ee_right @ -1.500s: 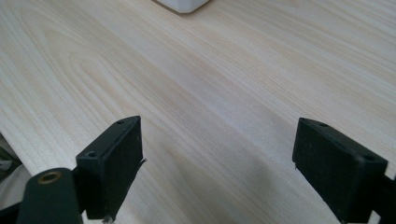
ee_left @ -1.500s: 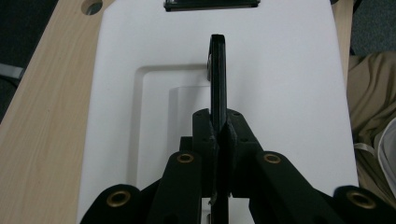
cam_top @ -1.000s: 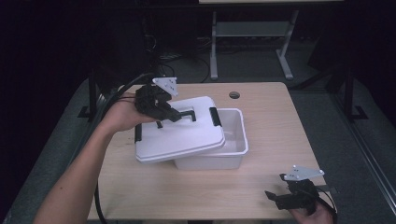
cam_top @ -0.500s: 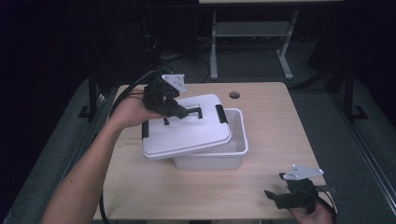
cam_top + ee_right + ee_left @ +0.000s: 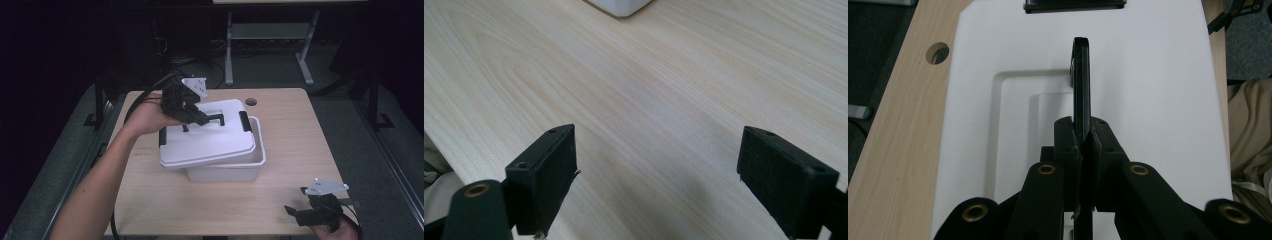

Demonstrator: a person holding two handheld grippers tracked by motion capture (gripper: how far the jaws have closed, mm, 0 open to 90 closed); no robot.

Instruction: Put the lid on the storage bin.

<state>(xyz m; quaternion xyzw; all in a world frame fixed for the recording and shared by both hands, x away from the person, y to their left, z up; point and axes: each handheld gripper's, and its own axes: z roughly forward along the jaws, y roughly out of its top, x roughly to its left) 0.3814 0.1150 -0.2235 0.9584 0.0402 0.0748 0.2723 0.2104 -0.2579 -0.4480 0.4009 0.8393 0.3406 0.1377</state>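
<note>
The left gripper [image 5: 202, 119], held by the left hand [image 5: 150, 116] with forearm outstretched, has its jaws clamped together. The right gripper [image 5: 300, 214] sits low, jaws spread wide.

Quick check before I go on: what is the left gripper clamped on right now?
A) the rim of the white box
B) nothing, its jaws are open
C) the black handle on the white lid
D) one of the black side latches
C: in the left gripper view the left gripper has its jaws shut tight on the black handle that stands up from the white lid.
</note>
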